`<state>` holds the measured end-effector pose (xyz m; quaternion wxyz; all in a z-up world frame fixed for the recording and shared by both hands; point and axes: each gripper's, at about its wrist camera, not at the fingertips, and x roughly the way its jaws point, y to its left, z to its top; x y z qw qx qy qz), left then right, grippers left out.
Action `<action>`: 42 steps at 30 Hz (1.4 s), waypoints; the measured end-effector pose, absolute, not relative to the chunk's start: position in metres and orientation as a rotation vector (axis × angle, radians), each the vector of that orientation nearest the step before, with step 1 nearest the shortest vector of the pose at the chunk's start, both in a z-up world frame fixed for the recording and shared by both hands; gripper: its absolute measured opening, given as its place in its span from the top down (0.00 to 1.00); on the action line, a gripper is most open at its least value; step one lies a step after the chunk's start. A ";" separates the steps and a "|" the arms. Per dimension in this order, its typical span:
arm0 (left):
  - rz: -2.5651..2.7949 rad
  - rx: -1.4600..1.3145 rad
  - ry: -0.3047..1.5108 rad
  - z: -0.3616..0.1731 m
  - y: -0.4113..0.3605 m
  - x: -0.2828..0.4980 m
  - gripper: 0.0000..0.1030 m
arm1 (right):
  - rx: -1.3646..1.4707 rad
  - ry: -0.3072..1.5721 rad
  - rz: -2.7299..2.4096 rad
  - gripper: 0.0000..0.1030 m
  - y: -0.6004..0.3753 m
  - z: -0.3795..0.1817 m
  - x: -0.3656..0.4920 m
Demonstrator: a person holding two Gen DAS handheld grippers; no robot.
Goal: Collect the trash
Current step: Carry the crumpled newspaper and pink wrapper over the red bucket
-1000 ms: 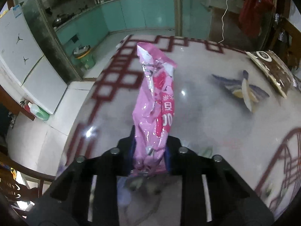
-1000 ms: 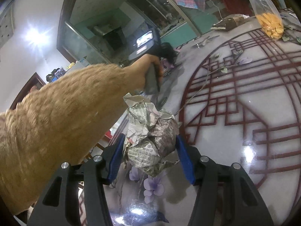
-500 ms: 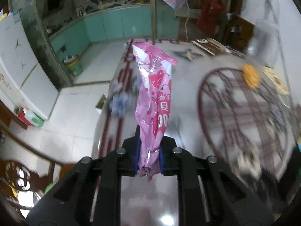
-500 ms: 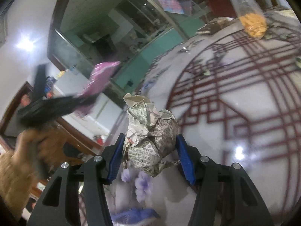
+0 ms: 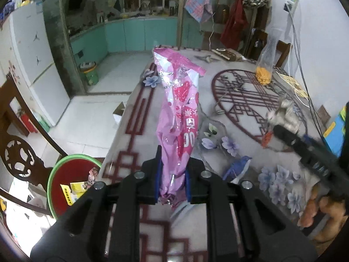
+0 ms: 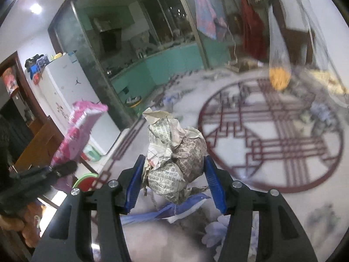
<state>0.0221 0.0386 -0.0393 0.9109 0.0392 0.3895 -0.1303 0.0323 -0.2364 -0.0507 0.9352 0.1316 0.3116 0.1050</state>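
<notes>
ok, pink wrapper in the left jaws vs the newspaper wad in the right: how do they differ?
Shape: the pink wrapper is long and narrow, standing up out of the left gripper; the newspaper wad is a crumpled ball in the right gripper.
Surface: the wrapper is glossy pink foil with red hearts; the wad is dull printed paper.
Jaws: nearly closed on the wrapper, set wider around the wad.
Shared: both are gripped and held above the table.

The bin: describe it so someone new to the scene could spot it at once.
Start at the patterned table and follow its left edge down to the floor beside the carved wooden chair. The bin stands there: round, with a green rim and red inside, and yellow scraps in it. Nothing else on that floor is round and red.
</notes>
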 end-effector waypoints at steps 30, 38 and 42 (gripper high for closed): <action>-0.078 -0.054 0.765 -0.040 0.173 0.002 0.84 | 0.087 0.691 0.420 0.48 -0.086 -0.043 0.021; -0.037 -0.090 0.787 -0.047 0.197 0.000 0.84 | 0.067 0.714 0.472 0.48 -0.059 -0.050 0.023; -0.024 -0.099 0.799 -0.051 0.203 -0.001 0.84 | 0.057 0.720 0.494 0.47 -0.050 -0.051 0.023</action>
